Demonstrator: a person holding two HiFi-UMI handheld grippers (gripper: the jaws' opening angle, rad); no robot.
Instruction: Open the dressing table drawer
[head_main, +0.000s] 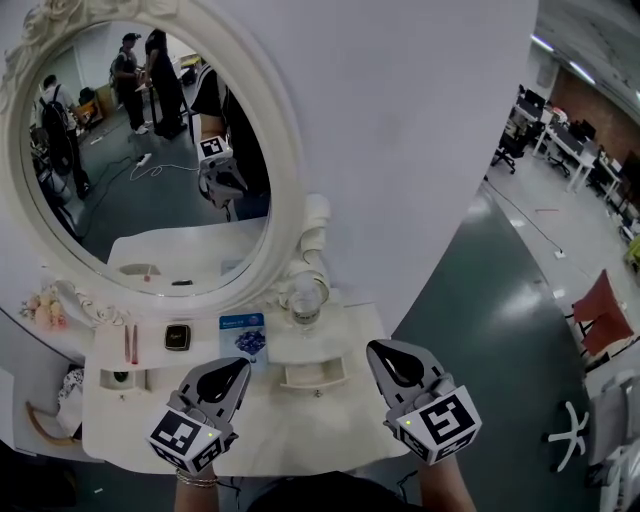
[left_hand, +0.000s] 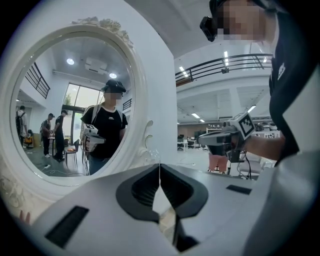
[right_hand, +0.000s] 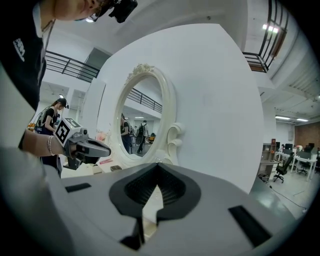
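Observation:
The white dressing table (head_main: 300, 432) stands below me under an oval mirror (head_main: 140, 150). A small white drawer (head_main: 314, 374) with a knob sits at the back of the tabletop, between my two grippers, and looks slightly pulled out. My left gripper (head_main: 240, 366) (left_hand: 160, 167) hovers over the tabletop just left of this drawer, its jaws shut on nothing. To the drawer's right, the right gripper (head_main: 379, 349) (right_hand: 158, 165) is also shut and empty. Neither touches the drawer. Each gripper view shows the other gripper at its side.
Along the back of the tabletop are a blue card (head_main: 243, 335), a black box (head_main: 178, 337), a clear glass (head_main: 305, 300) and a pink item (head_main: 130, 343). Another small drawer (head_main: 120, 380) sits at the left. A white wall rises behind; office floor and chairs lie right.

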